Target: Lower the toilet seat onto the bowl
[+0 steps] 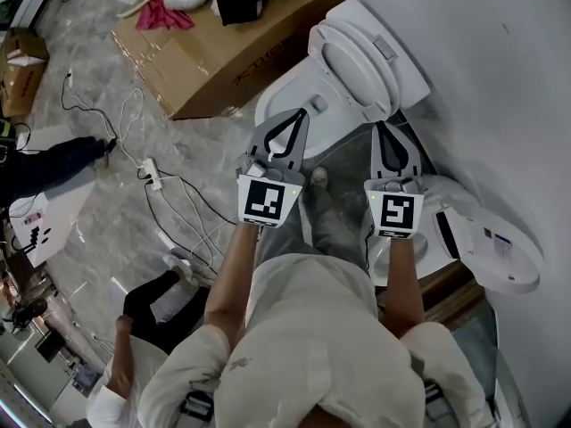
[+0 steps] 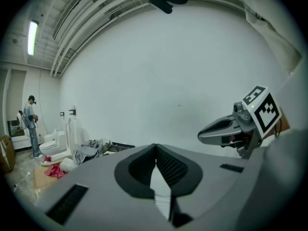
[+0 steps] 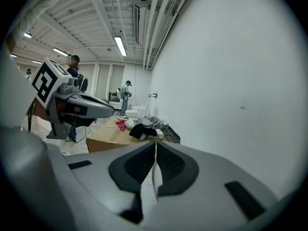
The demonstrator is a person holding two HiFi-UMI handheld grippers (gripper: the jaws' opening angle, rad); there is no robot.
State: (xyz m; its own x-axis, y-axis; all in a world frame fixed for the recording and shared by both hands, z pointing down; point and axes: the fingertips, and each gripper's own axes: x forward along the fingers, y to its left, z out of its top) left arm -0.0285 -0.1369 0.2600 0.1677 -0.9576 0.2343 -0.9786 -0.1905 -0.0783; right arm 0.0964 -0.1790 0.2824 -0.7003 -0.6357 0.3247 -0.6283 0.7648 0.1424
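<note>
Together, two closed, empty tools, left hand-held gripper (image 1: 301, 114) and right hand-held gripper (image 1: 382, 127), hover just beside one upright toilet seat (image 1: 389, 103).

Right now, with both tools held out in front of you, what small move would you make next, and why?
I would probably reach the right tool forward to the toilet seat, opening it on the way. The seat seems raised off the bowl, and the right tool and left tool both look shut, empty and short of it.
</note>
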